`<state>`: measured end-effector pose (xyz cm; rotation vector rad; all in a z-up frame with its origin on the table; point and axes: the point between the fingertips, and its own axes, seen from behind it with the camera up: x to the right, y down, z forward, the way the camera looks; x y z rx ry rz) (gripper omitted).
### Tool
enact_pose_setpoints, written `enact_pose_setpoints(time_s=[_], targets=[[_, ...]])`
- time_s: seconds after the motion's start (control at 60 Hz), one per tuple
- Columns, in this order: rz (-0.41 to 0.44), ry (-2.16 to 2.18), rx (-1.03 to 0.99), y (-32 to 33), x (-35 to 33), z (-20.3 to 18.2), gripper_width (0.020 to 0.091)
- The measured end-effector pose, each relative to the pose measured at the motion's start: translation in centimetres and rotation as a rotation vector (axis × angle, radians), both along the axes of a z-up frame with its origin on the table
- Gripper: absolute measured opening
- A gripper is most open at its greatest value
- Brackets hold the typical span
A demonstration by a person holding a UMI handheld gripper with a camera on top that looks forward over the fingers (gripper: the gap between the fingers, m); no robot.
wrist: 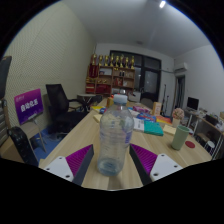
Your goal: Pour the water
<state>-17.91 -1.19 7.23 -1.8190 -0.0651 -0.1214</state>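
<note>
A clear plastic water bottle (115,135) with a pale cap stands upright between my fingers, partly filled. My gripper (113,160) is shut on its lower body, with a purple pad (76,160) pressing on each side. Its base shows just above the wooden table (70,140), so it looks lifted. To the right, beyond my right finger, a pale green cup (180,136) stands on the table.
Teal and coloured papers (152,127) lie behind the bottle on the right. Black office chairs (60,100) stand along the table's left side, near a purple sign (28,104). A shelf with trophies (115,68) lines the back wall.
</note>
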Motion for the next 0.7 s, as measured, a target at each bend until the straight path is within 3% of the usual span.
enact_pose_setpoints(time_s=[0.183,0.25,0.283,0.517,0.7], targets=[[-0.032,0.033,0.058,4.7,0.5,1.0,0.0821],[-0.017,0.042,0.064,6.2,0.4,0.9,0.0767],[-0.011,0.041,0.051,6.7,0.5,0.4,0.0648],[0.112,0.038,0.094,8.2,0.7,0.2,0.0586],[0.204,0.137,-0.013,9.2,-0.8,0.2,0.046]])
